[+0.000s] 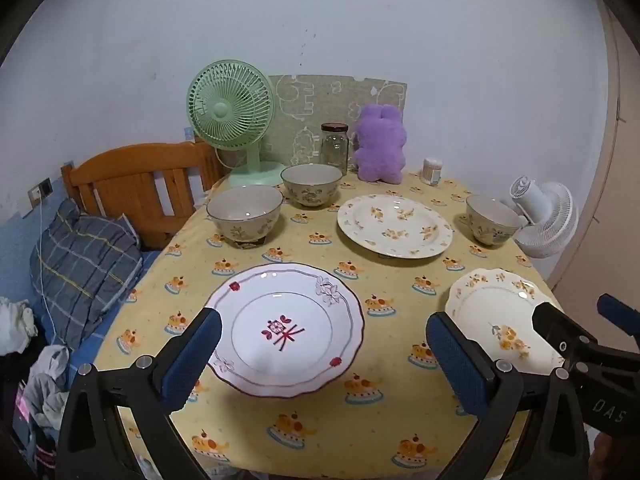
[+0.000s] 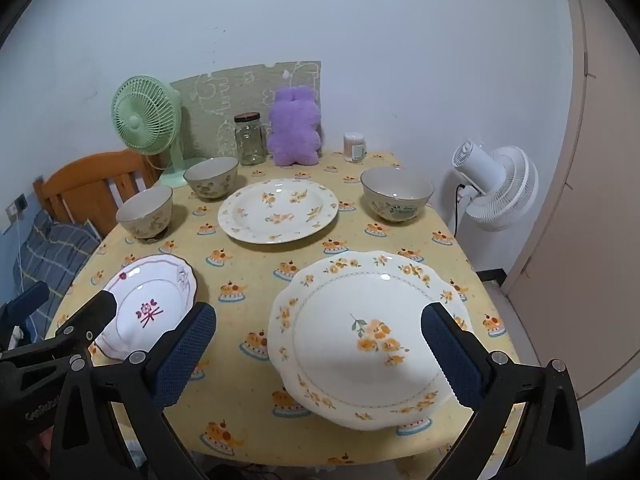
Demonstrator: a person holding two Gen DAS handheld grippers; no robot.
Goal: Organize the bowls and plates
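Yellow cake-print cloth is covering the worktop (image 2: 248, 276), and six pieces of crockery are lying on it, all separate, none stacked. Nearest the left tool (image 1: 320, 354) is sitting the pink plate (image 1: 286, 330), white with a red motif and a wavy dark edge; nearest the right tool (image 2: 318, 344) is sitting the scalloped plate (image 2: 368, 336), cream with orange flowers. Further back, in the middle, is resting the round plate (image 2: 278, 210), also floral. Three floral bowls are standing upright: the left bowl (image 1: 245, 216), the back bowl (image 1: 311, 184) just behind it, and the right bowl (image 2: 397, 194) near the far right edge. Along the wall are standing a green fan (image 1: 230, 116), a jar (image 1: 334, 148), a purple plush (image 1: 380, 146) and a small tub (image 2: 355, 147), none of them part of the job. Both tools are hanging above the near edge with jaws fully apart and nothing between them, each angled down toward its own plate. Judged from the spread, sorting is only starting: no pile is formed yet. The next move is likely calling for one tool to drop to a near plate's rim and pinch it edge-on, since a flat plate is offering no other hold, then to carry it onto another plate; bowls would be nesting afterwards. Glazed rims are looking slippery, so a shallow, firm bite is seeming wise.
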